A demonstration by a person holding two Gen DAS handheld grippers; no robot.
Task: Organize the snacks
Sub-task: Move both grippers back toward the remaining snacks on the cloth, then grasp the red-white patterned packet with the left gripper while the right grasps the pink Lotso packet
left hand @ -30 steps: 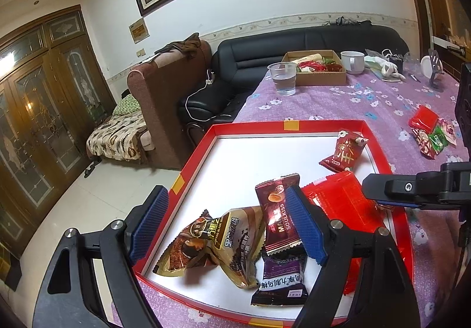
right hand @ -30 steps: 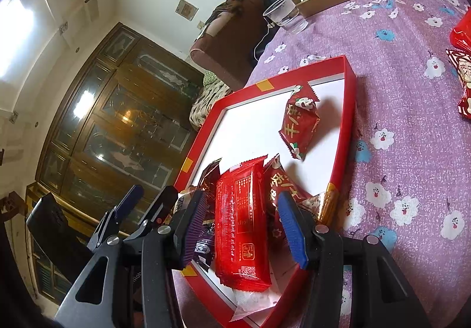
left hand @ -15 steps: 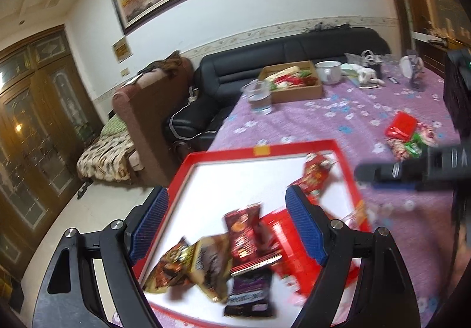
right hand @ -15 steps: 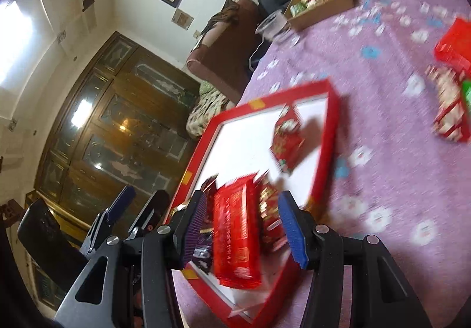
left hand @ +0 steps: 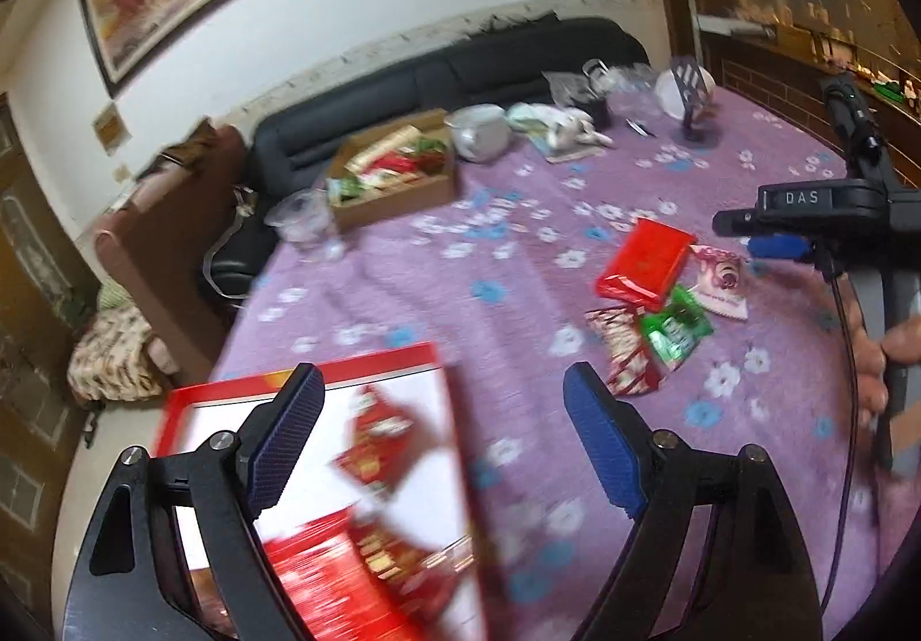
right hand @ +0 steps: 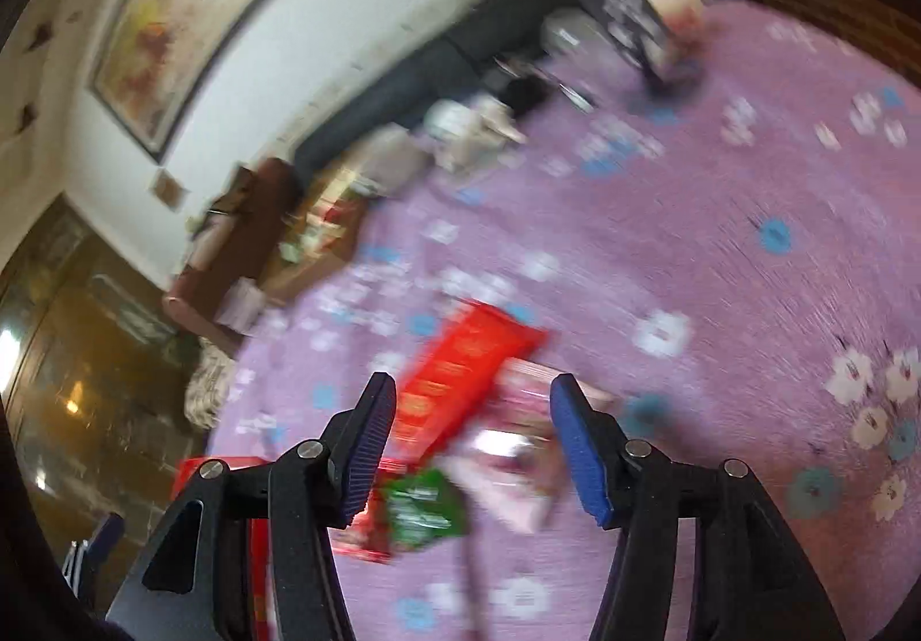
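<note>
purple tablecloth [left hand: 518,284], four loose snack packets [left hand: 644,261], one red tray [left hand: 299,382]

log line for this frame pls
left gripper: opening, empty | right gripper: open, empty, over loose snacks | red tray: holds packets | purple tablecloth

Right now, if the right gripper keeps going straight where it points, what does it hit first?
Probably the red snack packet lying on the purple tablecloth; the right gripper frames it with a pink packet beside it. Blur makes depth uncertain.

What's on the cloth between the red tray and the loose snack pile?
Nothing: in the left wrist view only bare floral cloth lies between the tray and the pile.
</note>
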